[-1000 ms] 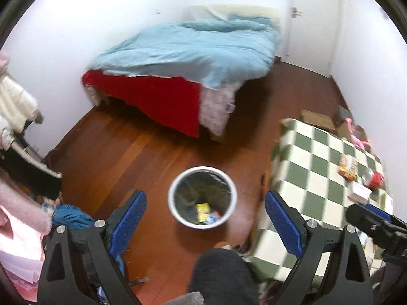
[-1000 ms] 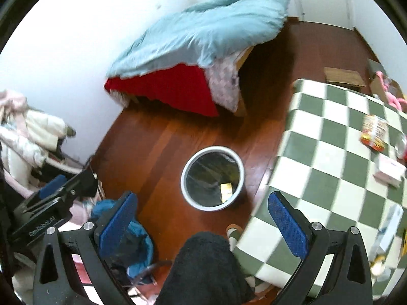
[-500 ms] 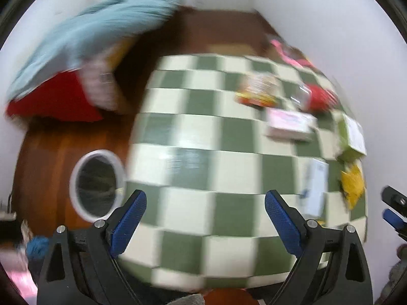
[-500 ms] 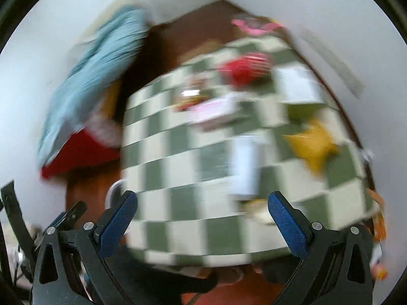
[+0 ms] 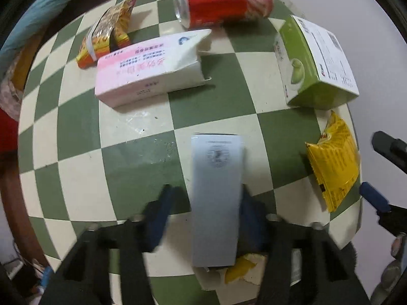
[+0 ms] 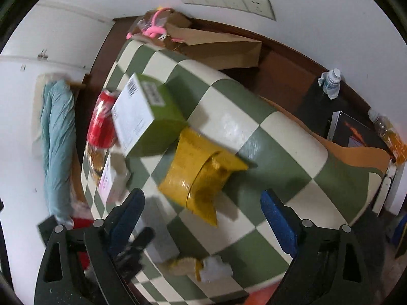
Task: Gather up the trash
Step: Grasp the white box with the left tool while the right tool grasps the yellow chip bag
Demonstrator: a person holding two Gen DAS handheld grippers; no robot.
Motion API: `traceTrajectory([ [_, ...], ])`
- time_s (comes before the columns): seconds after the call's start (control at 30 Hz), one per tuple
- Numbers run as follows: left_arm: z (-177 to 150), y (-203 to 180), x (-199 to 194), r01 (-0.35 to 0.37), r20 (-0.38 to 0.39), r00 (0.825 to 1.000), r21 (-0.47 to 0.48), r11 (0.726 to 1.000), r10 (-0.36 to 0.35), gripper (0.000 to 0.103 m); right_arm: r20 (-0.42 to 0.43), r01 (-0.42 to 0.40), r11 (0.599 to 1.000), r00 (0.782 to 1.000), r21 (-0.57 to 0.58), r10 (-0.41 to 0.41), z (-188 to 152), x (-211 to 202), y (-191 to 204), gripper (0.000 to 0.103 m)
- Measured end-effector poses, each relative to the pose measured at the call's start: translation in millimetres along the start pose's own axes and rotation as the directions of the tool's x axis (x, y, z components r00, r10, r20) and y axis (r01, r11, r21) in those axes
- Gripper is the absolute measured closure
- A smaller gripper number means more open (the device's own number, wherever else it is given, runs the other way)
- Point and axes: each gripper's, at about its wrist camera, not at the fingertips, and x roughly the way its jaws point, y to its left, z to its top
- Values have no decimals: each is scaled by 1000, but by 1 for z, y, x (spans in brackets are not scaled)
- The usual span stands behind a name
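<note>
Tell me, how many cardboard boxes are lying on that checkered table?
3. A pale grey box sits between the left gripper fingers, a pink-and-white box lies farther back left, and a green box back right. Others may be hidden.

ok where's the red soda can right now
The red soda can lies on its side at the far edge of the checkered table in the left wrist view, between the snack packet and the green box.

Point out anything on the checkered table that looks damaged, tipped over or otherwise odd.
The red soda can lies on its side at the table's far edge. The pink-and-white carton lies flat with one end torn open. Torn yellow and white scraps sit at the near edge.
</note>
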Motion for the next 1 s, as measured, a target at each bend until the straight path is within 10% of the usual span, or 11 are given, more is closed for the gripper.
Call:
traceTrajectory([
  [0.43,-15,54,-31,-173,100,979,-38,984,176,73,-25,55,998,998,37,-54,2,49,15,19],
  [0.63,-23,72,-36,-191,115,973,-92,977,201,73,25,92,996,995,1,-92,-5,47,18,42],
  [1.0,-42,107,-87,-179,216,954,-143,974,207,73,20,44,992,999,-120,-42,-29,28,34,53],
])
